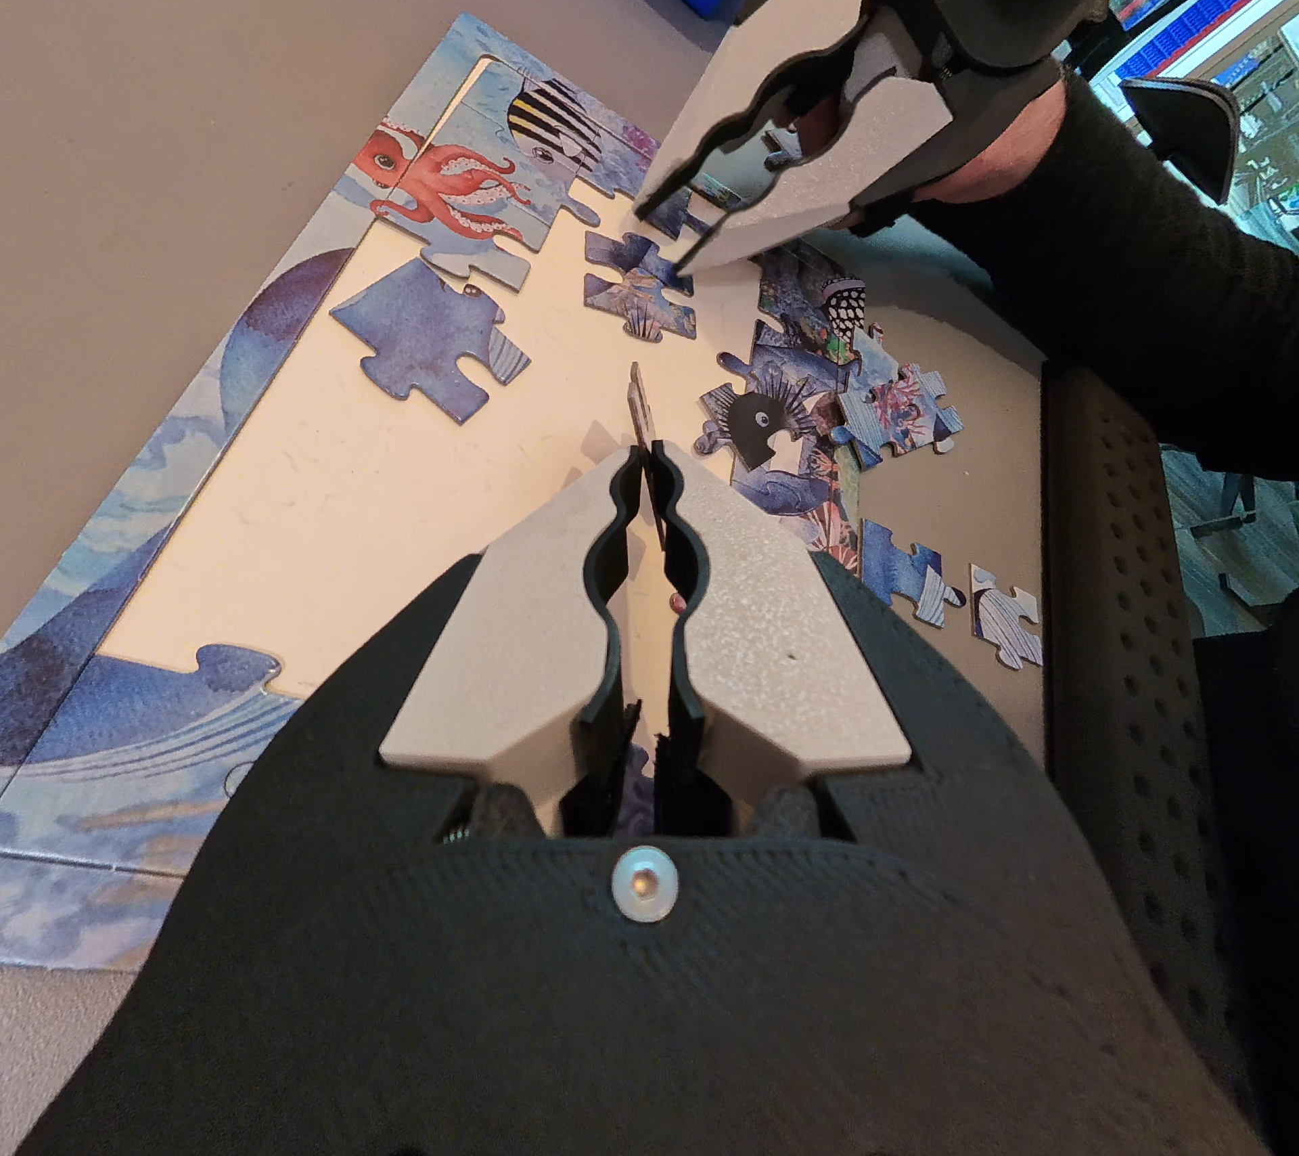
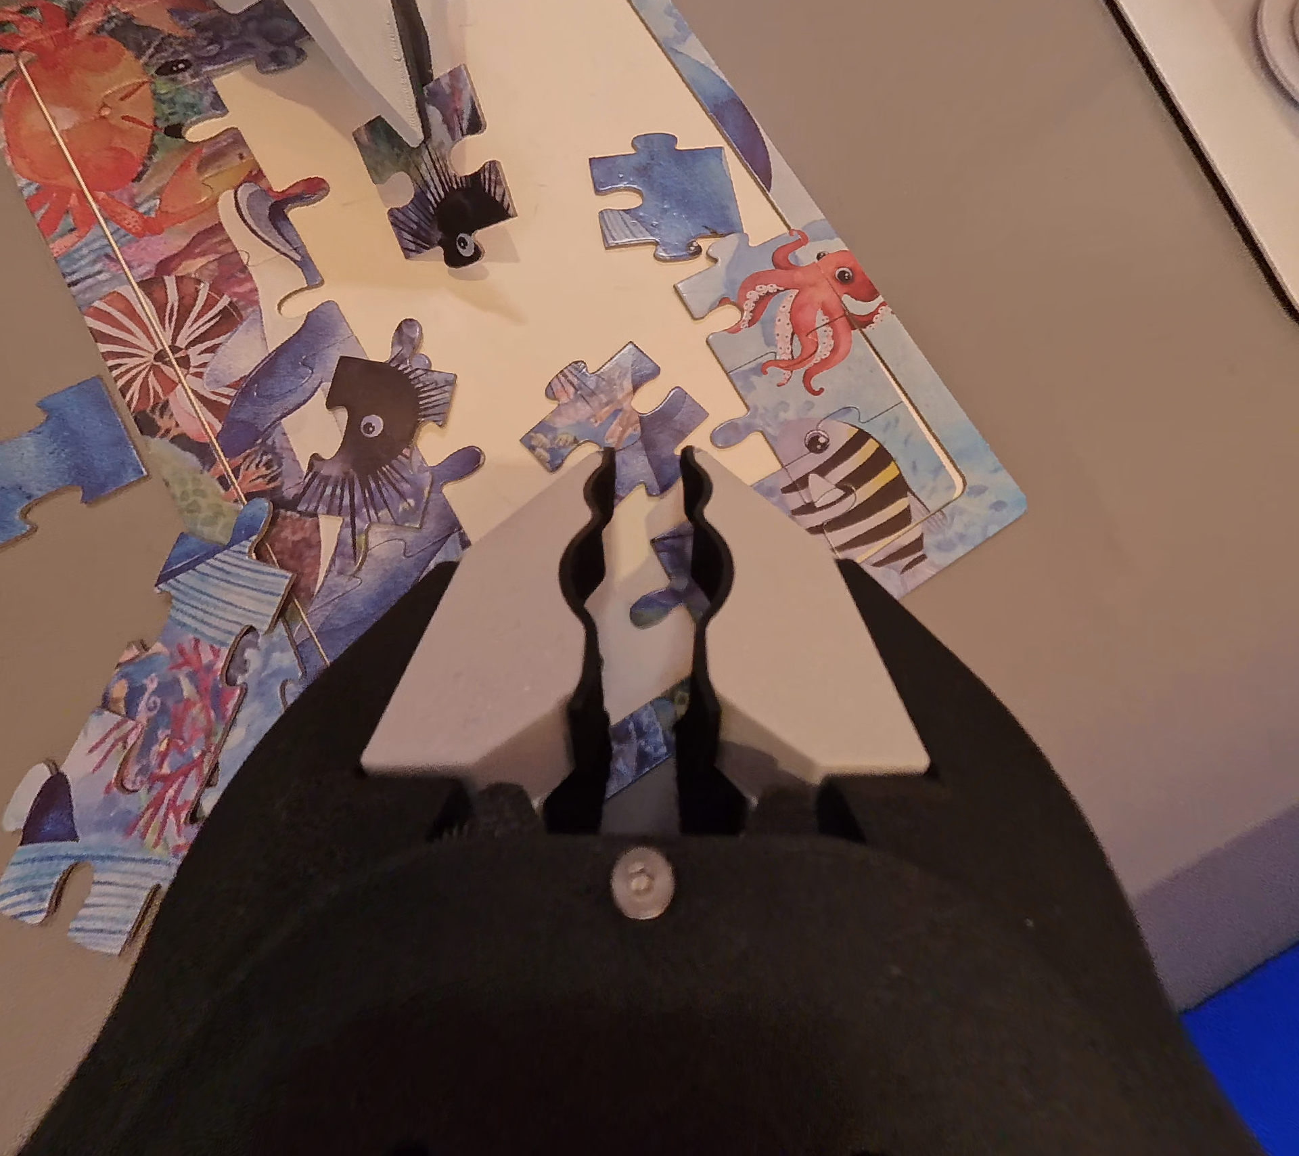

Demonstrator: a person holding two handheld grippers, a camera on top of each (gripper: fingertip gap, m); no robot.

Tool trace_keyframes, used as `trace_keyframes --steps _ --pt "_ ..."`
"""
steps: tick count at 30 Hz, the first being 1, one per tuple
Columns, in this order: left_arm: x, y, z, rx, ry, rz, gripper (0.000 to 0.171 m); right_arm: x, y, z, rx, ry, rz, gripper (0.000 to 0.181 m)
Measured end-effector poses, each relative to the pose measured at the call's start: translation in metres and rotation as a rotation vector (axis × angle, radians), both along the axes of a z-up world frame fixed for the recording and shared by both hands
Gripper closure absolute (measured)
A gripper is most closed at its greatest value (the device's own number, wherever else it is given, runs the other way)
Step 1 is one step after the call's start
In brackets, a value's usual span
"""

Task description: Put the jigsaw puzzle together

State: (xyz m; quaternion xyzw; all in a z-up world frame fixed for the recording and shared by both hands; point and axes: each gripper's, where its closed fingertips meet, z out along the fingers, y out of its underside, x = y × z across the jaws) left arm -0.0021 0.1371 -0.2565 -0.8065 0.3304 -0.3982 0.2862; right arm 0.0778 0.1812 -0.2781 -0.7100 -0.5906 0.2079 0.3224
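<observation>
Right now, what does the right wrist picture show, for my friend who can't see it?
The right tongs hang open over a loose blue puzzle piece on the cream puzzle tray. Farther off, the left tongs pinch a black spiky-fish piece upright. An orange octopus and striped fish are already placed.

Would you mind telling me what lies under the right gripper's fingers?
Between the open right gripper fingers shows cream tray floor, with a loose blue coral piece at the tips and another blue piece lower down. Whatever sits beneath the grey pads themselves is hidden.

My left gripper is pinched nearly closed, pointing toward twelve o'clock; my right gripper, jaws parted, reaches in from two o'clock.
</observation>
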Motion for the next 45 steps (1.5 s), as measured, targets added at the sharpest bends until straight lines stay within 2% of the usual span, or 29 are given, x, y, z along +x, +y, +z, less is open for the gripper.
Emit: trace_keyframes --steps 3,6,9,13,19,22,24,27,34,41,45 --pt "0.0 0.0 0.0 -0.002 -0.001 0.0 0.171 0.004 -0.002 -0.001 -0.057 -0.004 -0.005 0.136" --pt "0.0 0.0 0.0 -0.003 -0.002 0.0 0.171 0.003 -0.008 -0.004 -0.084 0.009 0.033 0.124" --pt "0.0 0.0 0.0 -0.005 -0.003 0.001 0.171 -0.002 -0.013 -0.009 -0.082 -0.006 0.059 0.131" --pt "0.0 0.0 0.0 -0.005 -0.003 0.002 0.171 -0.006 -0.015 -0.009 -0.088 0.001 0.061 0.15" --pt "0.0 0.0 -0.001 -0.004 0.0 0.001 0.171 -0.004 -0.017 -0.007 -0.089 -0.003 0.07 0.153" --pt "0.0 0.0 0.0 -0.004 -0.001 0.0 0.171 -0.002 -0.018 -0.001 -0.097 0.01 0.078 0.174" --pt "0.0 0.0 0.0 -0.004 -0.001 0.0 0.171 -0.002 -0.022 0.002 -0.116 0.023 0.092 0.171" --pt "0.0 0.0 0.0 -0.003 0.0 -0.002 0.171 0.005 -0.016 0.009 -0.116 0.039 0.064 0.156" --pt "0.001 0.0 0.001 0.005 0.001 -0.004 0.171 0.044 0.012 0.041 -0.117 0.144 -0.07 0.156" --pt "0.001 0.003 0.004 0.014 0.0 0.007 0.171 0.06 0.003 0.023 -0.154 0.055 -0.052 0.153" --pt "0.004 0.002 0.008 0.015 -0.018 0.006 0.171 0.051 -0.001 0.026 -0.144 0.072 -0.027 0.153"
